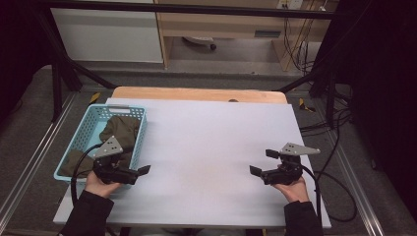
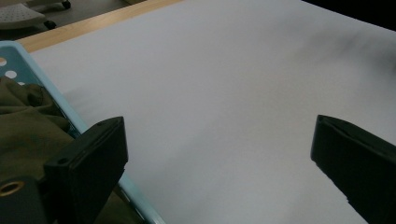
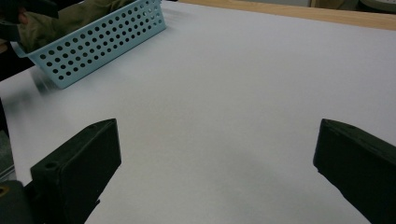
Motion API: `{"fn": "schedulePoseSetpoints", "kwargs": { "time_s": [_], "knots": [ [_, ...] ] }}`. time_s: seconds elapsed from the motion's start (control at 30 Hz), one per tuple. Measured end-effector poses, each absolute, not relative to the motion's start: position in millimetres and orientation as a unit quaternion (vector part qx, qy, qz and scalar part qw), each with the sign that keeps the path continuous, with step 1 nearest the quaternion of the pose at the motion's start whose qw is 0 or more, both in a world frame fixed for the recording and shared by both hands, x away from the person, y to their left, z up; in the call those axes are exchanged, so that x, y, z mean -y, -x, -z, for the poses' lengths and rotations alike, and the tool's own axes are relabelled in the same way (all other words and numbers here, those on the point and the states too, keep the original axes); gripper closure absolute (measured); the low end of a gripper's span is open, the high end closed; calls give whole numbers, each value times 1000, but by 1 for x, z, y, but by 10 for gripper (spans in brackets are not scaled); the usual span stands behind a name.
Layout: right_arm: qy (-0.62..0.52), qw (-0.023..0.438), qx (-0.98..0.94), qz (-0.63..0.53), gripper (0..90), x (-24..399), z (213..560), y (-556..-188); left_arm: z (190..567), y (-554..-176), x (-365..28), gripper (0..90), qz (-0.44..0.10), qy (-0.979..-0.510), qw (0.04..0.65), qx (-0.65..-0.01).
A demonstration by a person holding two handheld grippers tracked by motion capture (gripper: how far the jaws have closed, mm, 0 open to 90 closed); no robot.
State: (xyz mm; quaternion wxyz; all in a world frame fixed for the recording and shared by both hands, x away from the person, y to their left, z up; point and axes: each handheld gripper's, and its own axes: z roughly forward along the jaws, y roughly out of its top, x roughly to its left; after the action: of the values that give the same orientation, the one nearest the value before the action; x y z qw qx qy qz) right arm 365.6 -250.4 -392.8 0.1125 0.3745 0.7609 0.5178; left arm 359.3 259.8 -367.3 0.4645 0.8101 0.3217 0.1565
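A light blue perforated basket point(image 1: 140, 129) stands at the table's left, with olive green cloth point(image 1: 120, 130) bunched inside it. My left gripper point(image 1: 138, 173) hovers at the basket's near right corner, pointing right over the white sheet point(image 1: 211, 142). In the left gripper view my left gripper point(image 2: 219, 154) is open and empty, with the basket rim point(image 2: 63, 105) and the cloth point(image 2: 23, 121) beside its left jaw. My right gripper point(image 1: 263, 162) is held over the sheet's right side, pointing left. In the right gripper view my right gripper point(image 3: 217, 154) is open with nothing between its jaws, and the basket point(image 3: 102, 42) lies far off.
The white sheet covers a wooden table whose far edge point(image 1: 196, 93) shows behind it. Metal frame rails point(image 1: 29, 162) run along both sides, and cables point(image 1: 339, 147) trail on the floor at the right. A shelf unit point(image 1: 221, 24) stands beyond the table.
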Motion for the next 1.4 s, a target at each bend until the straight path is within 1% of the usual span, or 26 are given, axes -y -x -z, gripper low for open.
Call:
{"fn": "schedulePoseSetpoints", "kwargs": {
  "time_s": [0.93,1.4],
  "knots": [
    [-374,114,-762,-516,14,250,393,-365,356,-357,-263,38,-171,-809,456,-328],
    [-373,114,-762,-518,14,250,392,-364,356,-360,-281,38,-181,-804,431,-367]
  ]
}}
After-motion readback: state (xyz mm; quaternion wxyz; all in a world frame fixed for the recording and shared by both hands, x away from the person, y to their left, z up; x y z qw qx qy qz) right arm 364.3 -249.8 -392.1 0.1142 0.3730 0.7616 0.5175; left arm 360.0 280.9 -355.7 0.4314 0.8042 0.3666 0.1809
